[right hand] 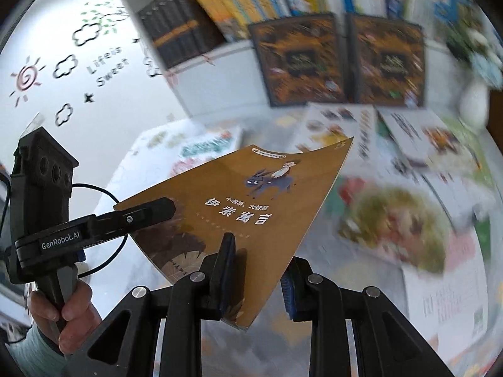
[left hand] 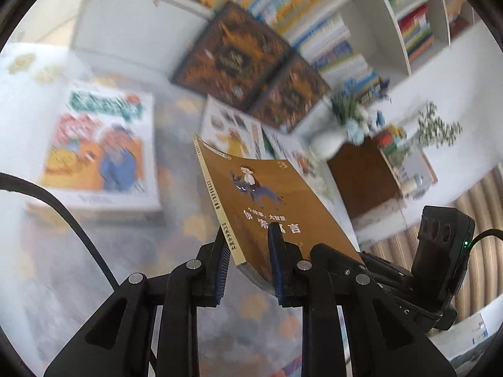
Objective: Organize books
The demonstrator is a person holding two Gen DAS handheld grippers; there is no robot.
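Observation:
A thin brown book [left hand: 270, 201] with a donkey rider on its cover hangs tilted above the table, and both grippers hold it. My left gripper [left hand: 248, 245] is shut on its lower edge by the spine, one blue pad on each face. My right gripper [right hand: 259, 260] is shut on the same brown book [right hand: 251, 207] at the bottom corner, one finger on the cover and the other beneath. In the right wrist view the left gripper [right hand: 163, 205] clamps the book's left corner. The right gripper's body [left hand: 440, 251] shows beyond the book's lower right corner.
Flat on the table lie a colourful picture book [left hand: 100, 147] and a food magazine [right hand: 393, 220]. Two dark ornate books [left hand: 232, 56] lean against a white shelf [left hand: 361, 15] packed with book rows. A vase of flowers [left hand: 355, 116] and a wooden box [left hand: 364, 179] stand right. A hand [right hand: 69, 311] grips the left handle.

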